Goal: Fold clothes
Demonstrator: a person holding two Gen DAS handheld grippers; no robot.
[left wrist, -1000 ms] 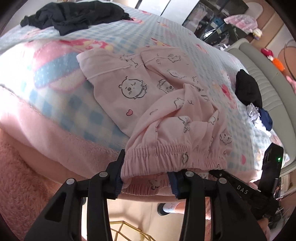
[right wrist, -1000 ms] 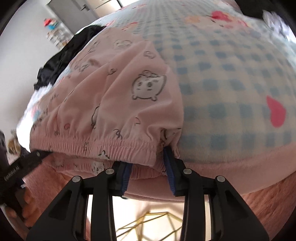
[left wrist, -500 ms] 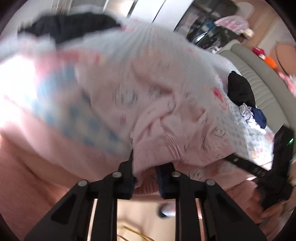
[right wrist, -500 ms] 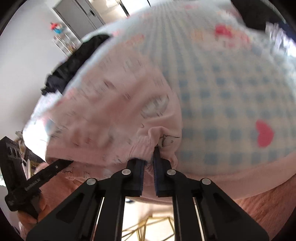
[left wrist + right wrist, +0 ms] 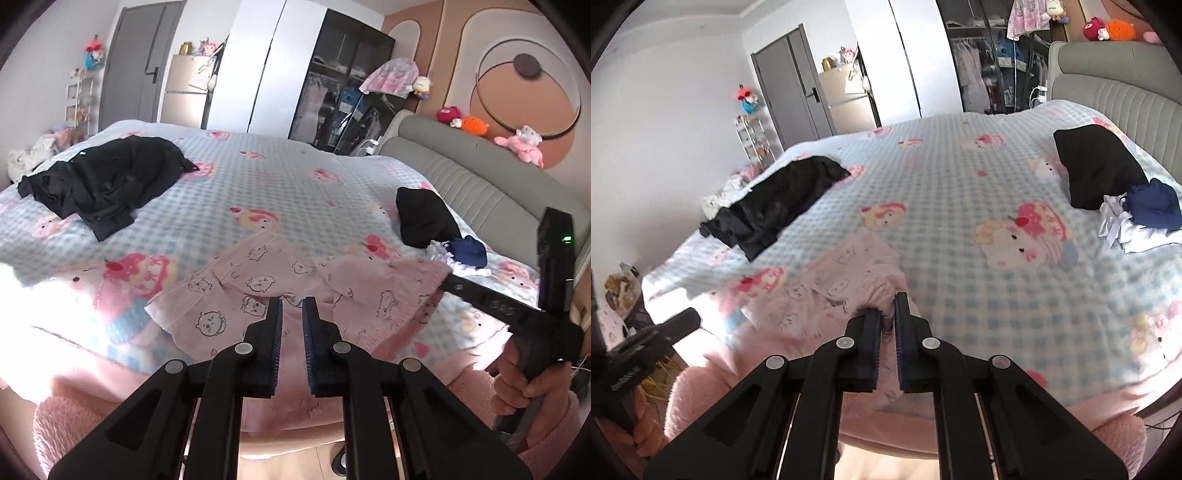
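Pink pyjama trousers (image 5: 236,295) printed with small cartoon faces lie at the near edge of the bed, their waistband end lifted. My left gripper (image 5: 292,304) has the waistband between its jaws, which are closing on the fabric; pink cloth hangs below the pads. My right gripper (image 5: 886,306) is shut on a bunched bit of the same waistband (image 5: 882,291), with the trousers (image 5: 842,280) trailing left and away. In the left wrist view the right gripper (image 5: 448,278) pinches the garment's right corner, held by a hand (image 5: 524,376). The left gripper (image 5: 690,317) shows at the lower left of the right wrist view.
The bed carries a blue checked cartoon blanket (image 5: 258,184). A crumpled black garment (image 5: 99,184) lies far left, a black item (image 5: 424,218) and a blue and white pile (image 5: 465,254) at right by the grey headboard (image 5: 480,192). Wardrobes (image 5: 280,74) stand behind.
Both grippers closed on the waistband and rose, lifting it off the bed's edge. Both views now tilt up and look across the whole bed.
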